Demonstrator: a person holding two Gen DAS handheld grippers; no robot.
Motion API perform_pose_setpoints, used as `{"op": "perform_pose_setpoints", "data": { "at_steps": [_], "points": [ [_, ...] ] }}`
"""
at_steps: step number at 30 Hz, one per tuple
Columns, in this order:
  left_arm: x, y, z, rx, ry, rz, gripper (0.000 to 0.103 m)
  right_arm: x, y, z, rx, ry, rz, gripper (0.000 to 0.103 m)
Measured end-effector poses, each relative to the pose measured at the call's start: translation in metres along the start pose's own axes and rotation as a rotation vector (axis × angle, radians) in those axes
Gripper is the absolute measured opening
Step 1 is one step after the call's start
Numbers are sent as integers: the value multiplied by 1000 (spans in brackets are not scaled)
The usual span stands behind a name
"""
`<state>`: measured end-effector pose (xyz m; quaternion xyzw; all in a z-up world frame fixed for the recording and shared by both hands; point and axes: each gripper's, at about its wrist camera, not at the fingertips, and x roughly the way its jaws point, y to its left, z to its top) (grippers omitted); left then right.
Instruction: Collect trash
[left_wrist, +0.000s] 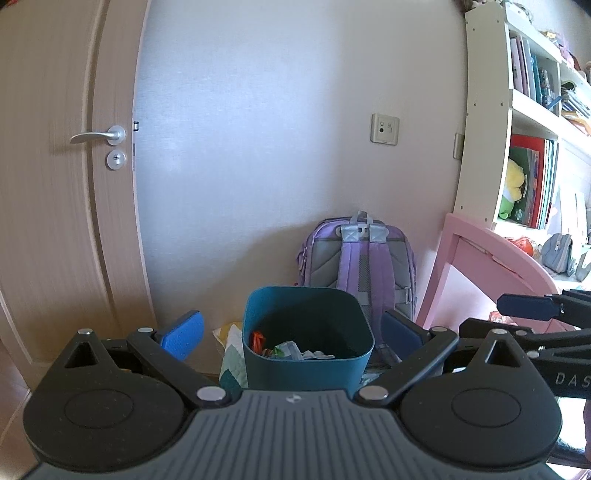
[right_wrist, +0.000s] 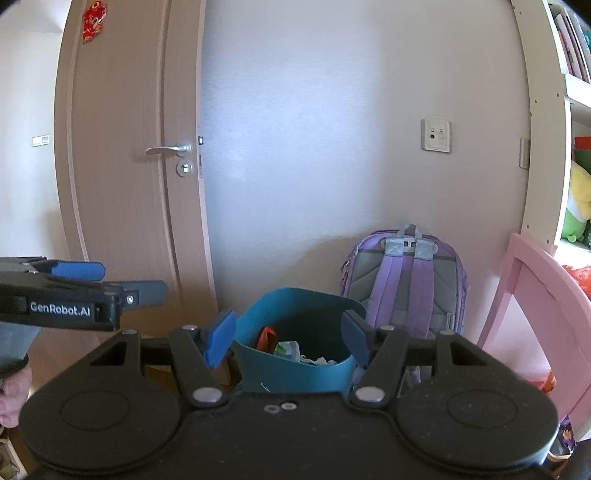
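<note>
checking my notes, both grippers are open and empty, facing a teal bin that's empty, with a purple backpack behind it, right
Not quite: the teal bin isn't empty. The left wrist view shows trash at its bottom. Otherwise right: left gripper and right gripper are open and empty, and the purple backpack stands behind the bin.

The teal waste bin (left_wrist: 308, 347) looks smooth matt plastic, holding crumpled paper and glossy wrappers (left_wrist: 286, 350). At its 1 o'clock, the purple backpack (left_wrist: 360, 254) is woven cloth. The door (left_wrist: 55, 184) shows wood grain, possibly laminate; its lever handle (left_wrist: 98, 136) is brushed metal.
</note>
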<state>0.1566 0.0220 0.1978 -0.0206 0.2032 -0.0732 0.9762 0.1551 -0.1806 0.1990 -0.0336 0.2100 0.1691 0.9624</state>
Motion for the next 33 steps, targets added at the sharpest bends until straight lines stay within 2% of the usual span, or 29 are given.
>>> {"op": "perform_pose_setpoints", "data": {
  "at_steps": [16,33],
  "points": [
    [-7,-5,-3,34,-16,1,103,3,14,11,-16,-8,30,63],
    [-5,-5,-7,82,-51,48,103,19,8,7,-6,12,51,63]
  ]
}}
